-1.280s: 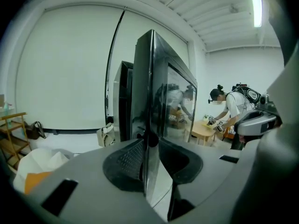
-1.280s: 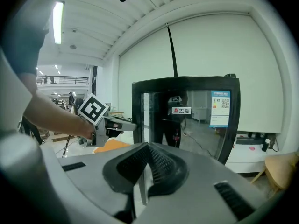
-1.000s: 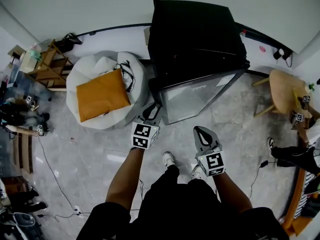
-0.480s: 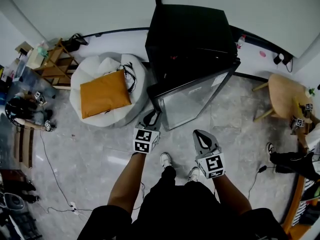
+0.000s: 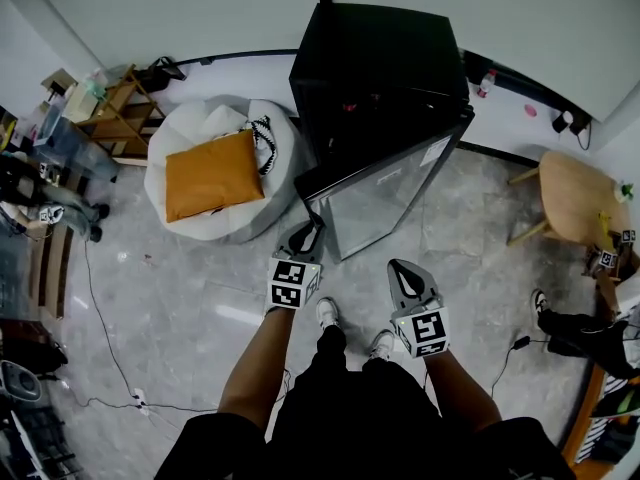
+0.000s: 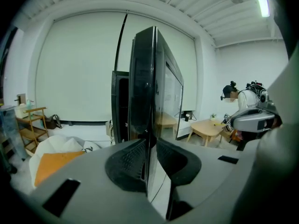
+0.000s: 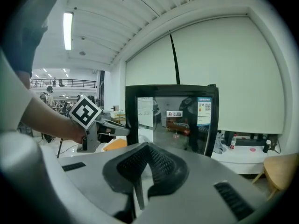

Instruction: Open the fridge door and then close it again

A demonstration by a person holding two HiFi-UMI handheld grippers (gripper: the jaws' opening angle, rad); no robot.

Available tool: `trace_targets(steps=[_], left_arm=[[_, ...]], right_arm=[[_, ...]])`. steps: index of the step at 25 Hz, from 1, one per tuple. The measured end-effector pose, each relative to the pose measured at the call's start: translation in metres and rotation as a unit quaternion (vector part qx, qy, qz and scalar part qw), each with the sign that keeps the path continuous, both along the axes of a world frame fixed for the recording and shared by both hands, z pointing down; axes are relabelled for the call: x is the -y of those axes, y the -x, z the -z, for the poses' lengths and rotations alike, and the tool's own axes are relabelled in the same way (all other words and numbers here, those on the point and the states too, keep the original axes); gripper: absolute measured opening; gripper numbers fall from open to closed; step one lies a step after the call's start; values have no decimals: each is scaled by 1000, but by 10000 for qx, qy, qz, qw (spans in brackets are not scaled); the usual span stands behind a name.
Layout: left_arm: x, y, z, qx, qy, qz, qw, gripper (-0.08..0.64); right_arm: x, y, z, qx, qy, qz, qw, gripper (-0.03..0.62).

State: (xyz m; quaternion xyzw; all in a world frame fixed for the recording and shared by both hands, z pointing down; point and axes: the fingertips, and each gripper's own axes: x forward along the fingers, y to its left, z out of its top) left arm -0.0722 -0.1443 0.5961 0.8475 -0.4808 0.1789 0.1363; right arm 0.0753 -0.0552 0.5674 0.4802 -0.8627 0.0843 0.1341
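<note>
A black fridge (image 5: 385,78) stands against the far wall, its glass door (image 5: 385,203) ajar at a narrow angle. My left gripper (image 5: 310,230) is at the door's free left edge. In the left gripper view that edge (image 6: 142,87) runs upright between the pads, and my left gripper (image 6: 150,155), whose jaws have just been closing, is shut on it. My right gripper (image 5: 402,271) hovers apart from the door, in front of the glass (image 7: 173,120). The right gripper (image 7: 142,164) is shut with nothing in it, and the left gripper (image 7: 121,130) shows at its left.
A white beanbag with an orange cushion (image 5: 210,173) lies left of the fridge, close to the door's edge. A wooden shelf (image 5: 120,118) stands at the far left and a round wooden table (image 5: 575,198) at the right. Cables (image 5: 100,328) cross the floor. My feet (image 5: 328,313) stand just behind the grippers.
The door has swung nearer to the fridge body, so the gap on its left side is narrower. My left gripper went along with the door's edge, and the right gripper advanced beside it.
</note>
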Motion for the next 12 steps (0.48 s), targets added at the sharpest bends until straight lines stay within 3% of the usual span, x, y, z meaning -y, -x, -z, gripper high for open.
trace_targets(steps=[6,12], left_arm=[[-22,-12,0,-3,17,102,9999,81],[-53,-34,1,209,16,-59,9998,71]], right_arm=[[-15,-11,-1,44,-13,73,10000,11],[-34,-26,-4,80,3,133,9999,9]])
